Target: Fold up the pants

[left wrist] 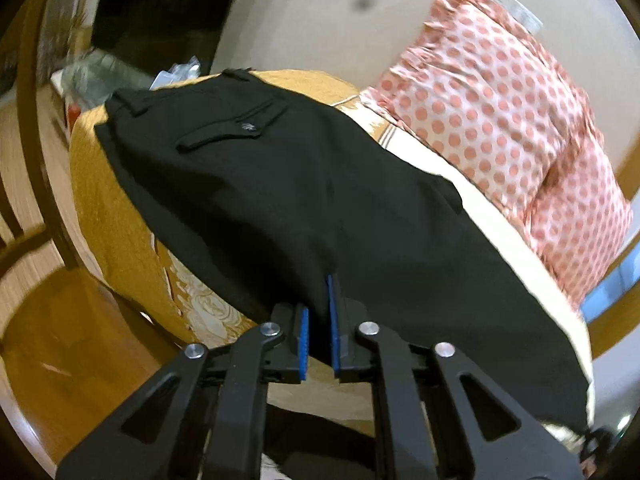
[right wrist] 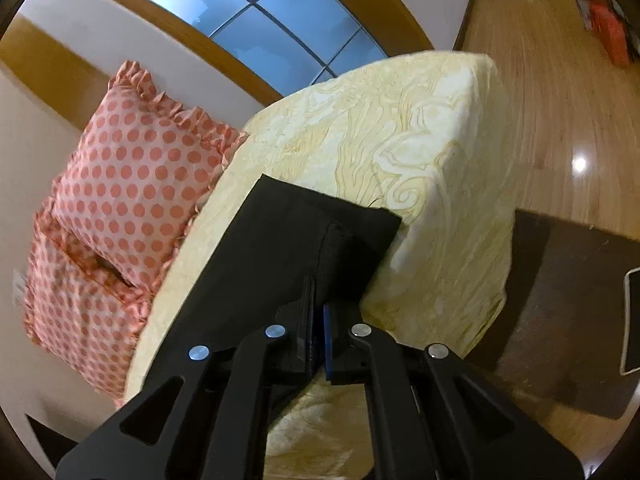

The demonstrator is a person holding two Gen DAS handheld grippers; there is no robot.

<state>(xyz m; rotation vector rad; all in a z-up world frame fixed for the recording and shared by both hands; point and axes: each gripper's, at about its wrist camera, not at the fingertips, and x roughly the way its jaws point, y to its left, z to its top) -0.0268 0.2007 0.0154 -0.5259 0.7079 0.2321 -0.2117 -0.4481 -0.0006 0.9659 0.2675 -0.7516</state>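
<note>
Black pants lie across a bed with a yellow patterned cover. The waistband and a back pocket are at the far end in the left wrist view. My left gripper is shut on the near edge of the pants, with black cloth between its blue pads. In the right wrist view the leg end of the pants lies on the pale yellow cover, the hem squared off. My right gripper is shut on the near edge of the leg cloth.
Two pink polka-dot pillows lean against the white wall behind the bed. A window is above. Wooden floor and a dark mat lie to the right of the bed. Wooden furniture stands left.
</note>
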